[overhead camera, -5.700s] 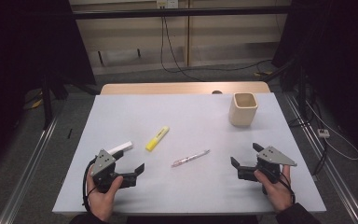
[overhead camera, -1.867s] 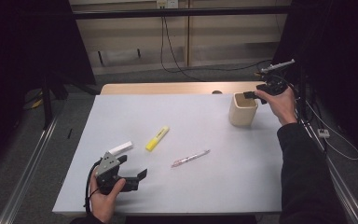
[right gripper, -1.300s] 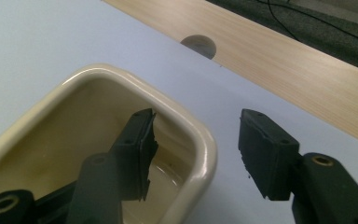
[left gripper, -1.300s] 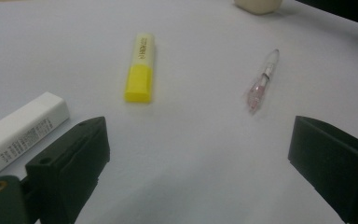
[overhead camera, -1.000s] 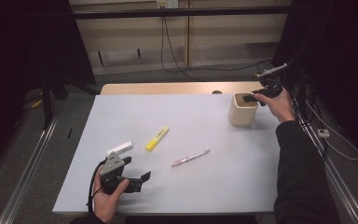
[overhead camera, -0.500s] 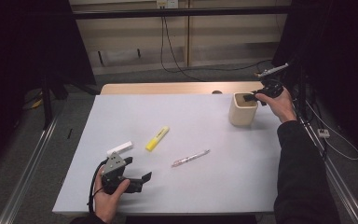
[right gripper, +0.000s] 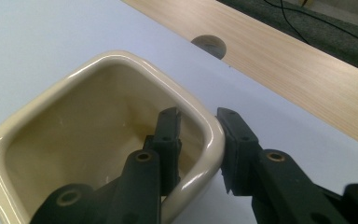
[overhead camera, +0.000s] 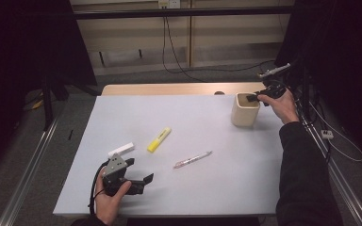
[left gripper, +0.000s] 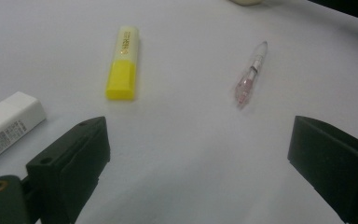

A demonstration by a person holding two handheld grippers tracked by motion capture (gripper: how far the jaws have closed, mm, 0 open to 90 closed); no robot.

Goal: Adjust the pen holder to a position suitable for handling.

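A cream square cup [overhead camera: 244,110] stands at the table's back right. My right gripper [overhead camera: 252,98] reaches it from the right. In the right gripper view its jaws straddle the cup's [right gripper: 51,98] near corner wall, one inside and one outside. My right gripper [right gripper: 198,116] has just been closing and is shut on that wall. My left gripper [overhead camera: 139,170] rests at the near left, open, with nothing between its jaws [left gripper: 198,135]. Ahead of it lie a yellow highlighter [left gripper: 122,63] and a clear pink pen [left gripper: 250,74].
On the white table top [overhead camera: 207,197] lie the highlighter [overhead camera: 159,140], the pen [overhead camera: 193,160] and a white eraser [overhead camera: 121,150] by the left gripper. A wooden strip [overhead camera: 169,89] with a cable hole [right gripper: 208,44] runs along the back edge.
Since the earliest frame the right hand has gone from the table's near right to the cup. Over the last second both hands stay put.
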